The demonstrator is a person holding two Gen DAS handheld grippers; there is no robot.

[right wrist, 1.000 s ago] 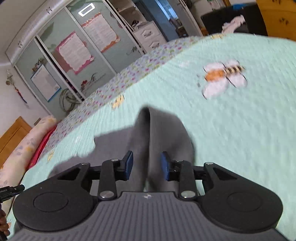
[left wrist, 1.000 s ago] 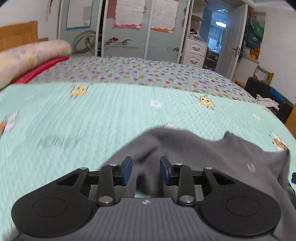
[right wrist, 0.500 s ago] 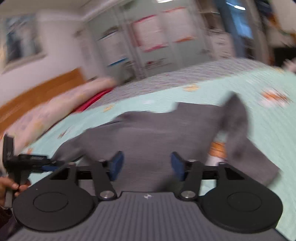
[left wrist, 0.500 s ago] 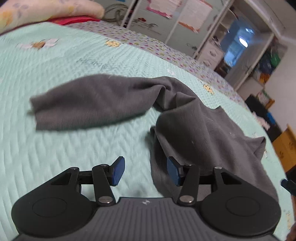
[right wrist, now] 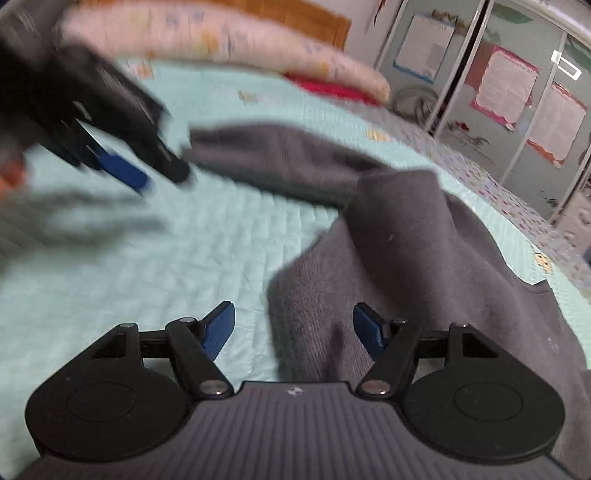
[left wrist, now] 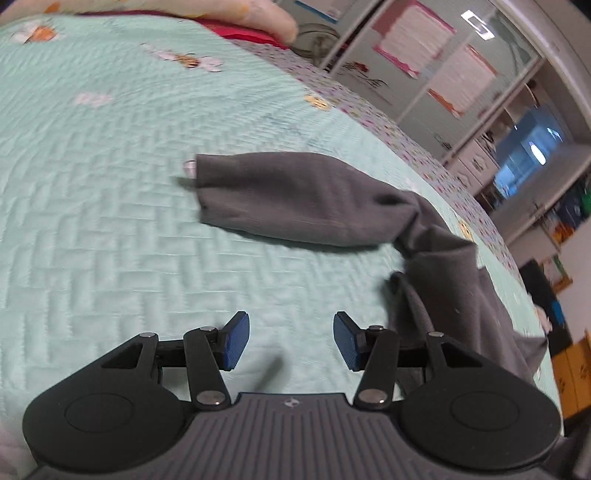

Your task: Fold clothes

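Note:
A dark grey long-sleeved garment lies rumpled on the mint-green bedspread. One sleeve stretches out to the left, away from the body. My left gripper is open over bare bedspread, left of the garment's body, with nothing between its pads. My right gripper is open wide just above the garment, whose edge runs under the gap; the pads do not press on it. In the right wrist view the left gripper shows blurred near the sleeve's end.
A long pale pillow and a red cloth lie at the head of the bed, before a wooden headboard. Mirrored wardrobe doors and an open doorway stand beyond. A hand holds the left gripper.
Both grippers have let go of the grey garment and opened. Both swung left and rolled. The sleeve now lies stretched out on the bedspread.

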